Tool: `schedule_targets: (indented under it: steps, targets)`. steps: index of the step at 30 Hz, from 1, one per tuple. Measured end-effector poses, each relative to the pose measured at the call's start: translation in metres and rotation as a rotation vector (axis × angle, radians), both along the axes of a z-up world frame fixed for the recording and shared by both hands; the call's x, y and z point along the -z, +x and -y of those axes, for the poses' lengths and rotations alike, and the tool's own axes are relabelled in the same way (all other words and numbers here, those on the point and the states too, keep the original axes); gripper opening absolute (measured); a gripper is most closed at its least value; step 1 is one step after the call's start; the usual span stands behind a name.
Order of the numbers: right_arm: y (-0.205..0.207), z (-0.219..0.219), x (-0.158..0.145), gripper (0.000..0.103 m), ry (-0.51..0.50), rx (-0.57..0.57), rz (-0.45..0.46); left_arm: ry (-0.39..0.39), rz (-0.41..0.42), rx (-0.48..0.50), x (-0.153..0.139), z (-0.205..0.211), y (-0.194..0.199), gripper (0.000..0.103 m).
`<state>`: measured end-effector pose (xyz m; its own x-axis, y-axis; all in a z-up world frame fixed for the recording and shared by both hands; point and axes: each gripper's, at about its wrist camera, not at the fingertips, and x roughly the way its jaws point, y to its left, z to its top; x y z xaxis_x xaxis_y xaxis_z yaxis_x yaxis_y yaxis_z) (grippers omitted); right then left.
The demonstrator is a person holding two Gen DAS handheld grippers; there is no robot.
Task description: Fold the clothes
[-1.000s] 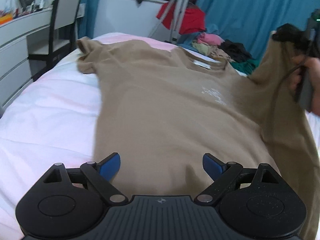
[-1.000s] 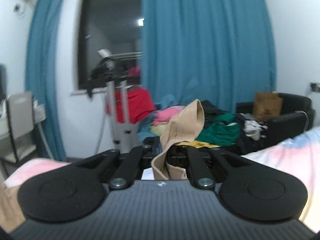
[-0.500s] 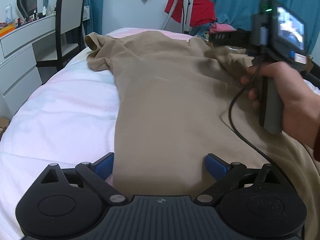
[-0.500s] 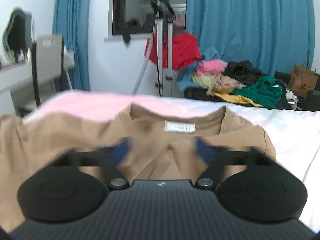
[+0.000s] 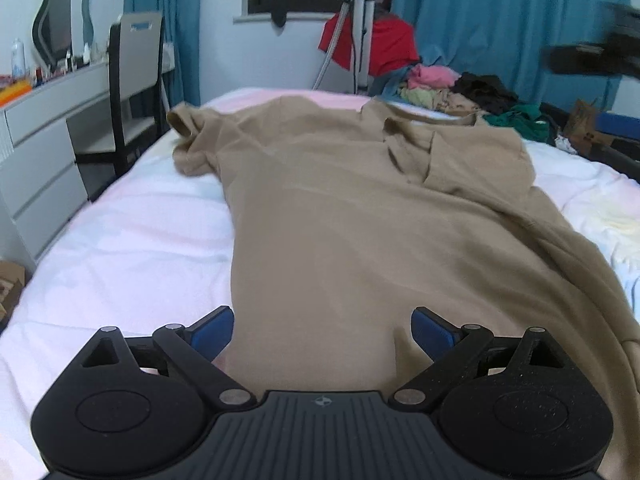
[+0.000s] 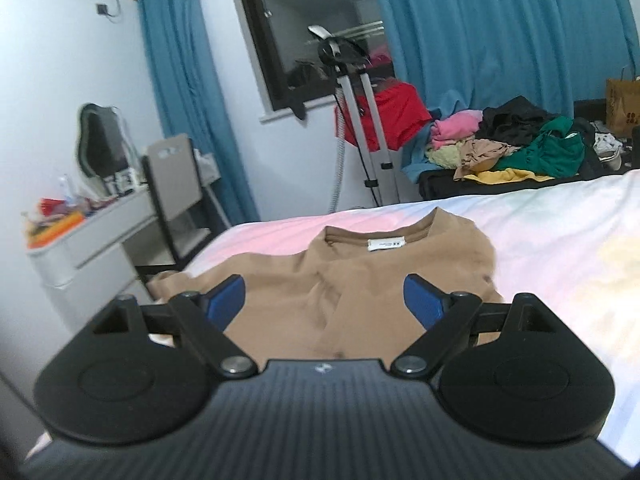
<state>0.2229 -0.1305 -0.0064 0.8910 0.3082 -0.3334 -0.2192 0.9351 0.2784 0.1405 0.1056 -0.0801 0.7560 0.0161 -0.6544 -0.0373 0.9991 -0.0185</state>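
A tan T-shirt (image 5: 360, 220) lies spread on the white bed (image 5: 132, 248), collar at the far end, its right sleeve folded in over the chest. My left gripper (image 5: 322, 330) is open and empty over the shirt's near hem. In the right wrist view the shirt (image 6: 360, 280) shows its collar and white label, and my right gripper (image 6: 324, 300) is open and empty above the folded sleeve. The right gripper also shows as a dark blur at the left wrist view's upper right (image 5: 592, 56).
A pile of mixed clothes (image 6: 520, 152) lies beyond the bed's far end beside a metal stand with a red garment (image 5: 368, 48). A white dresser (image 5: 44, 140) and a chair (image 5: 132, 80) stand left of the bed. Blue curtains hang behind.
My right gripper carried the shirt's right sleeve in over the chest, let it go, opened and pulled back up to the right. My left gripper stayed open at the hem.
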Motion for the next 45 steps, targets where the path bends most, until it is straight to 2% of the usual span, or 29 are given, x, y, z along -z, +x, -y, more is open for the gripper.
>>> schedule_targets:
  steps: [3, 6, 8, 11, 13, 16, 21, 27, 30, 33, 36, 38, 39, 40, 41, 42, 45]
  targets:
    - [-0.060, 0.024, -0.015, 0.088, -0.013, 0.003, 0.022, -0.016, 0.019, 0.014, -0.006, 0.004, -0.013, 0.096]
    - [-0.114, 0.054, -0.022, 0.088, -0.020, 0.046, 0.044, -0.079, 0.028, 0.052, -0.012, 0.009, -0.031, 0.096]
    - [-0.145, 0.078, -0.020, 0.088, 0.005, 0.079, 0.049, -0.133, 0.030, 0.089, -0.014, 0.016, -0.044, 0.096]
    - [-0.177, 0.116, -0.006, 0.088, 0.077, 0.154, 0.007, -0.167, 0.032, 0.156, -0.017, 0.036, -0.061, 0.096]
    - [-0.189, 0.139, 0.000, 0.088, 0.123, 0.201, -0.020, -0.174, 0.036, 0.222, -0.020, 0.054, -0.073, 0.096]
    - [-0.200, 0.166, 0.003, 0.088, 0.161, 0.253, -0.006, -0.210, 0.018, 0.315, -0.021, 0.082, -0.087, 0.096]
    - [-0.203, 0.194, 0.005, 0.088, 0.185, 0.304, 0.058, -0.337, -0.062, 0.386, -0.027, 0.127, -0.101, 0.091]
    - [-0.206, 0.224, 0.013, 0.088, 0.250, 0.332, 0.080, -0.455, -0.168, 0.501, -0.023, 0.184, -0.106, 0.077]
    - [-0.207, 0.238, 0.018, 0.088, 0.305, 0.355, 0.083, -0.423, -0.227, 0.508, -0.015, 0.215, -0.103, 0.074]
    - [-0.207, 0.250, 0.024, 0.088, 0.357, 0.374, 0.077, -0.301, -0.282, 0.510, -0.002, 0.241, -0.101, 0.070]
    - [-0.204, 0.252, 0.028, 0.089, 0.355, 0.386, 0.067, -0.173, -0.324, 0.524, 0.012, 0.264, -0.100, 0.057]
    - [-0.203, 0.252, 0.031, 0.089, 0.356, 0.378, 0.062, -0.100, -0.320, 0.523, 0.023, 0.269, -0.101, 0.033]
    - [-0.203, 0.253, 0.032, 0.089, 0.357, 0.374, 0.058, -0.078, -0.311, 0.525, 0.026, 0.270, -0.102, 0.026]
    - [-0.203, 0.253, 0.033, 0.089, 0.359, 0.373, 0.055, -0.057, -0.302, 0.527, 0.029, 0.270, -0.103, 0.011]
    - [-0.203, 0.254, 0.033, 0.089, 0.363, 0.374, 0.052, -0.059, -0.295, 0.530, 0.030, 0.269, -0.103, 0.006]
    - [-0.203, 0.255, 0.034, 0.089, 0.366, 0.375, 0.049, -0.094, -0.290, 0.528, 0.027, 0.264, -0.103, 0.004]
    - [-0.204, 0.257, 0.036, 0.089, 0.380, 0.377, 0.041, -0.241, -0.275, 0.516, 0.012, 0.241, -0.103, 0.002]
